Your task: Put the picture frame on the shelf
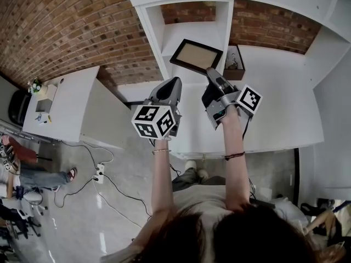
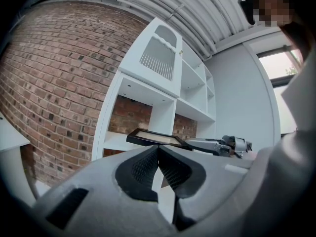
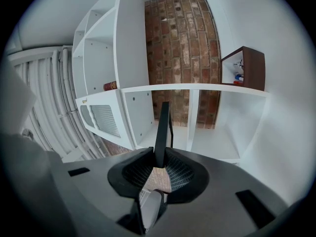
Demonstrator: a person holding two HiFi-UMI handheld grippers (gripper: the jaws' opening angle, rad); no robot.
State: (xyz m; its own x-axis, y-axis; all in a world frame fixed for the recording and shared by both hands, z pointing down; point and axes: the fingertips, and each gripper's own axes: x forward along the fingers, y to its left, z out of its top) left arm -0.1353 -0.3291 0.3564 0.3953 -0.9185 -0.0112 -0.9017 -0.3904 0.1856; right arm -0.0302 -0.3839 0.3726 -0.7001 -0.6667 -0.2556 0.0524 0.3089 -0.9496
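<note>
The right hand-held gripper [image 1: 211, 73] is clamped on the picture frame [image 1: 196, 55], its 2 jaws pinched on 1 edge of the dark moulding. In the right gripper view the frame [image 3: 162, 130] rises edge-on from between the pads. That thin-edge grip probably keeps the glass face free and lets the frame be carried forward ahead of the jaws.

The frame is in the air just in front of the white shelf [image 1: 149, 25], level with its open middle compartment and tilted nearly flat. It is not yet resting on any board. Judging by this, the carrying step is under way and the setting-down is yet to come. The frame would likely need to be tipped upright against the back of the shelf to stand.

The left hand-held gripper [image 1: 174, 82] hangs just left of the frame, in front of the shelf's lower part. Its jaws are closed tip to tip on nothing, as the left gripper view [image 2: 158, 150] shows. It seems held ready as a spare support.

A small brown box [image 1: 235, 63] sits in the next compartment, to the right of the shelf's divider, apart from the frame.

No brand or lettering can be read. The only print is the black-and-white square markers on each hand-held gripper's cube [image 1: 155, 121].
</note>
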